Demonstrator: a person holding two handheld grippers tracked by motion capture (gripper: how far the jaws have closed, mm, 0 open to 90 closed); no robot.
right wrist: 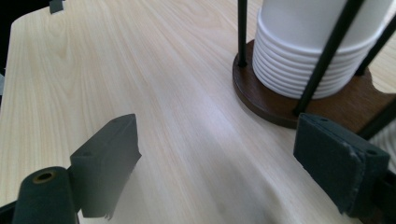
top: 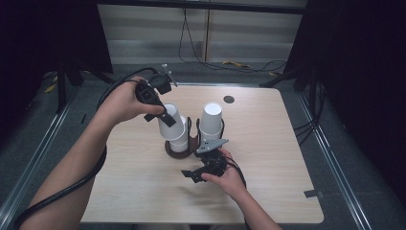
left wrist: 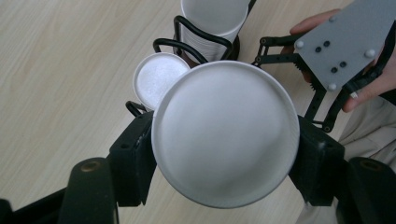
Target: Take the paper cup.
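1. Left gripper (top: 165,116) is clamping a white paper cup (left wrist: 225,133) between its fingers (left wrist: 134,158), bottom facing the camera, tilted above the left stack of cups (top: 179,140) in the dark wooden holder (top: 173,150).
2. Right gripper (top: 197,173) is sitting low on the worktop (top: 268,158) just in front of the holder, fingers (right wrist: 340,161) spread wide with nothing between them.
3. Right stack (top: 210,120) is standing upright inside its wire loops.
4. Risk, as I judge it: the squeezed cup may buckle or slip if gripped unevenly.
5. Risk: with the holder unsteadied, a snagging cup could drag or tip it.
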